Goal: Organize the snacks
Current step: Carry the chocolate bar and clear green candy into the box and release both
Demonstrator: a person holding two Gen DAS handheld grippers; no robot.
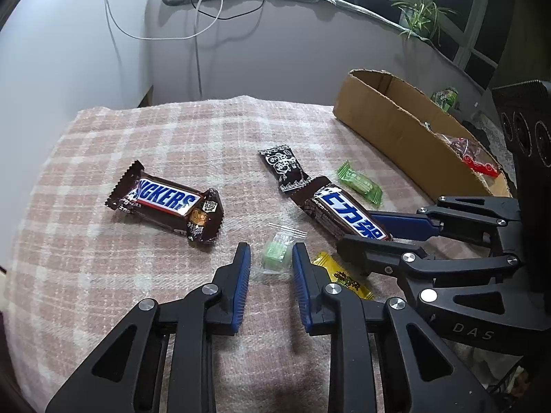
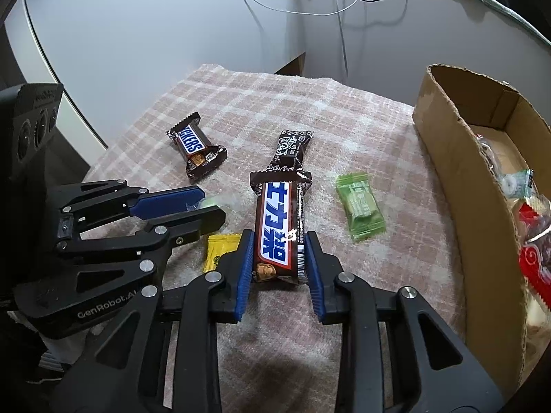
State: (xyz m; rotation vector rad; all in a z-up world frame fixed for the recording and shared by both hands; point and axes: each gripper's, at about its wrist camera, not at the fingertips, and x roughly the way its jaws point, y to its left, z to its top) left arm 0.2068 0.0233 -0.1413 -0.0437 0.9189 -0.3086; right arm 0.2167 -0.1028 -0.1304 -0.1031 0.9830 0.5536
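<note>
My left gripper (image 1: 270, 247) is shut on a small green candy in a clear wrapper (image 1: 275, 254) lying on the pink plaid cloth (image 1: 120, 275). In the right wrist view my right gripper (image 2: 279, 234) is shut on the near end of a long brown Snickers bar (image 2: 277, 220), its blue pads (image 2: 244, 268) against both sides. The bar lies flat, pointing away. A short Snickers bar (image 1: 162, 201) lies to the left. Near the long bar are a black-wrapped candy (image 2: 292, 148), a green-wrapped candy (image 2: 360, 206) and a yellow packet (image 2: 220, 251).
An open cardboard box (image 2: 458, 158) stands at the right edge of the cloth and holds red and pale wrapped snacks (image 2: 533, 251). A white wall with hanging cables (image 1: 199, 34) is behind. A potted plant (image 1: 420, 10) sits on the far sill.
</note>
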